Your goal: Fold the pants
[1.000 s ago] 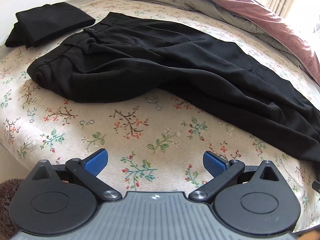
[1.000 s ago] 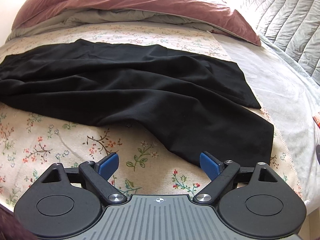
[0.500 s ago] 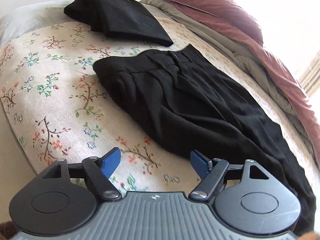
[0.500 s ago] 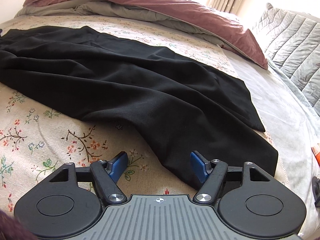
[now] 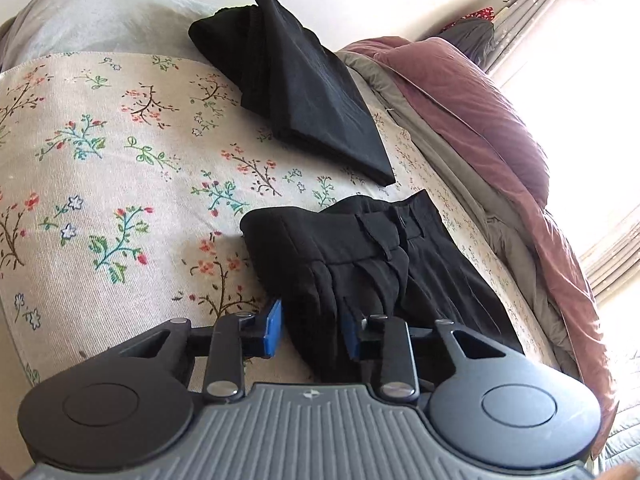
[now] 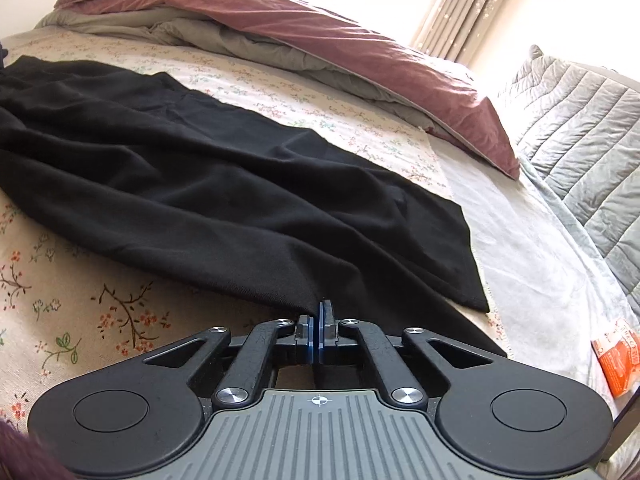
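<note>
Black pants lie spread on a floral bed cover. In the left wrist view their waistband end [image 5: 360, 256] is nearest, and my left gripper [image 5: 310, 326] has its blue pads on either side of a bunched fold of waist cloth, jaws partly closed around it. In the right wrist view the legs [image 6: 208, 200] stretch away to the left. My right gripper [image 6: 319, 322] is shut on the near edge of the lower leg.
A second, folded black garment [image 5: 304, 96] lies beyond the waistband. A maroon and grey duvet [image 6: 320, 48] is heaped along the far side. A quilted grey cover [image 6: 580, 120] is at right. An orange packet [image 6: 618, 358] lies near the bed edge.
Both grippers moved forward onto the pants. The right one went from open to shut on the leg edge. The left one narrowed around the waist cloth.
</note>
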Demonstrator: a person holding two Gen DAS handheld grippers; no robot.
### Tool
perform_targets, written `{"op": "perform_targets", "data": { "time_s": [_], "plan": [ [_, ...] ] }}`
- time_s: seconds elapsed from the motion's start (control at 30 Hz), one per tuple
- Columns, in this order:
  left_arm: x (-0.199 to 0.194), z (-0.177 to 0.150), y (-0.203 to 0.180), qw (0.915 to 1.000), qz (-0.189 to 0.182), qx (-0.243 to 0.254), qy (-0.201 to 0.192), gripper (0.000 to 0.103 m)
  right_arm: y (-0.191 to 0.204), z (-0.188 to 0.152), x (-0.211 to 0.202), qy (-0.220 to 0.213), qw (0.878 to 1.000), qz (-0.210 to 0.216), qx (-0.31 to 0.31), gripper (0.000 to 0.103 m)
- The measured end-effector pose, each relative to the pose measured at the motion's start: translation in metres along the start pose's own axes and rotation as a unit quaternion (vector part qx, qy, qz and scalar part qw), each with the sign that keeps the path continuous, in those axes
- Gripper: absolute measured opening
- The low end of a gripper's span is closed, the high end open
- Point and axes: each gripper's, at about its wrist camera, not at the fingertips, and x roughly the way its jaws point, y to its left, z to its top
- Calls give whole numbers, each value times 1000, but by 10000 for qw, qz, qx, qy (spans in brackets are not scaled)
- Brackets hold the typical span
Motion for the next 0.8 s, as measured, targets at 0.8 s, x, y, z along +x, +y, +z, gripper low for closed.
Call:
{"op": "perform_targets", "data": {
  "time_s": [0.8],
  "plan": [
    [-44,41,-45,9840,964,1466,-315,11,-33,-2,-23,407,9982,269,-341,0]
  ]
}}
